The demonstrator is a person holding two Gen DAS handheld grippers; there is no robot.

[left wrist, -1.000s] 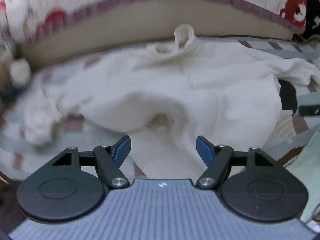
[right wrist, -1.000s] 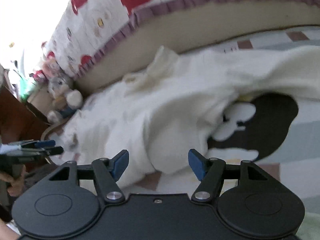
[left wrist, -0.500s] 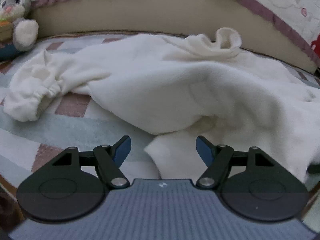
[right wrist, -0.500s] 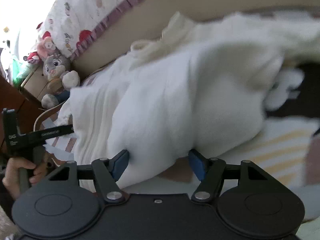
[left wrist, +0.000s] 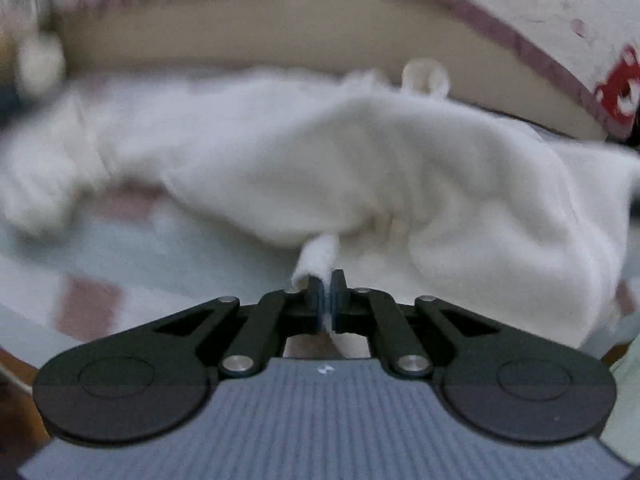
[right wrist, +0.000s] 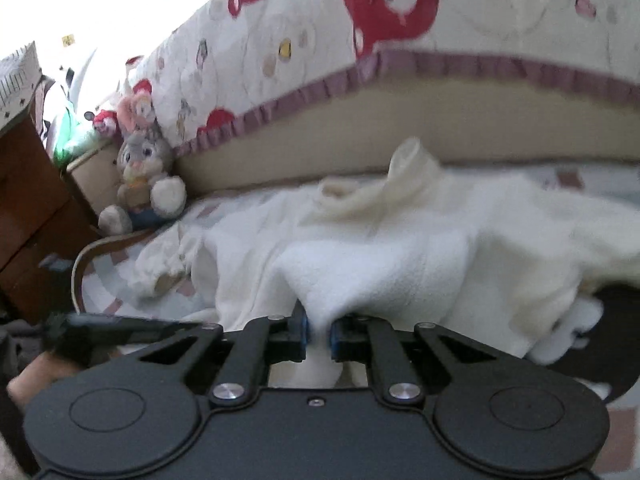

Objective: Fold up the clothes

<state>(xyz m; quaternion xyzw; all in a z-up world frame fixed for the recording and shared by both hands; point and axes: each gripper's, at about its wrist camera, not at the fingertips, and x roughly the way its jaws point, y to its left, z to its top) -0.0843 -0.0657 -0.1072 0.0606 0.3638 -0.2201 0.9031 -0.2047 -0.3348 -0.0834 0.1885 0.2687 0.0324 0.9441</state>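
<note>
A cream fleece garment (left wrist: 360,168) lies crumpled on a checked bed cover (left wrist: 120,256), its collar (left wrist: 424,76) toward the back. My left gripper (left wrist: 327,286) is shut on a pinched corner of its near hem. In the right wrist view the same garment (right wrist: 400,248) spreads across the bed, and my right gripper (right wrist: 318,330) is shut on a fold of its near edge. A cuffed sleeve (right wrist: 160,276) trails to the left.
A folded mattress with a red cartoon cover (right wrist: 360,60) stands along the back. A plush rabbit (right wrist: 144,176) sits at the far left by a wooden cabinet (right wrist: 28,208). A black print on the bed cover (right wrist: 616,308) shows at right.
Both grippers were open half a second ago and have closed on the garment's near edge. The left view is blurred by motion.
</note>
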